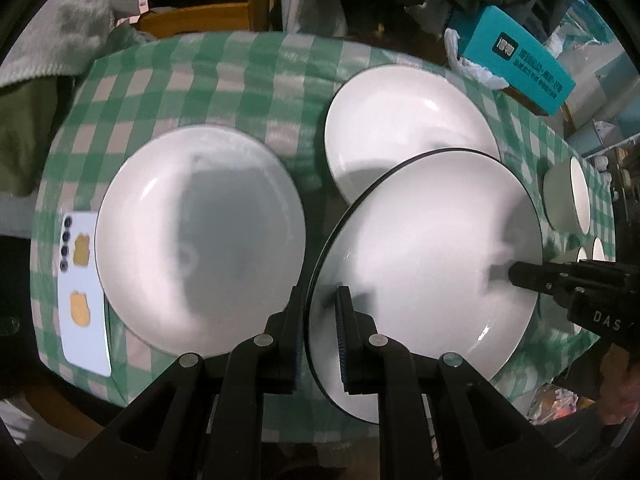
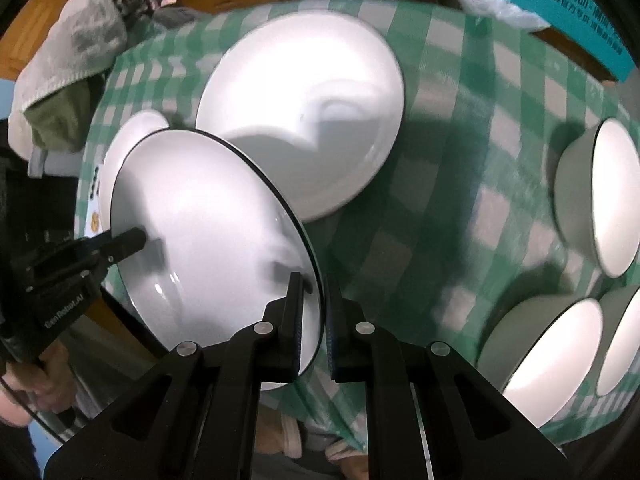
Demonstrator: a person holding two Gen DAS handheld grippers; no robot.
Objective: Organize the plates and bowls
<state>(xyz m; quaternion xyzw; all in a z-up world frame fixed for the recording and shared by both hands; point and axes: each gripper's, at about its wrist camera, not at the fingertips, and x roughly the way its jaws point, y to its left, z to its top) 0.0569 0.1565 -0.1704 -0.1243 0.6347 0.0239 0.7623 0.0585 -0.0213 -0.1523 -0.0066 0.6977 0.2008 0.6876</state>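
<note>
A white plate with a dark rim (image 1: 432,248) (image 2: 208,232) hangs tilted above the checked table, held by both grippers. My left gripper (image 1: 320,296) is shut on its left rim, one finger on each face. My right gripper (image 2: 316,284) is shut on the opposite rim. Each gripper shows in the other's view: the right gripper (image 1: 510,274) and the left gripper (image 2: 138,240). Two more white plates lie flat on the cloth: a left plate (image 1: 200,232) (image 2: 132,132) and a back plate (image 1: 408,128) (image 2: 308,112), which the held plate partly covers.
Grey-green bowls with white insides (image 1: 568,200) (image 2: 600,196) (image 2: 548,352) stand at the table's right. A white phone (image 1: 82,300) lies beside the left plate. A teal box (image 1: 516,60) sits at the back right, a grey towel (image 1: 60,32) at the back left.
</note>
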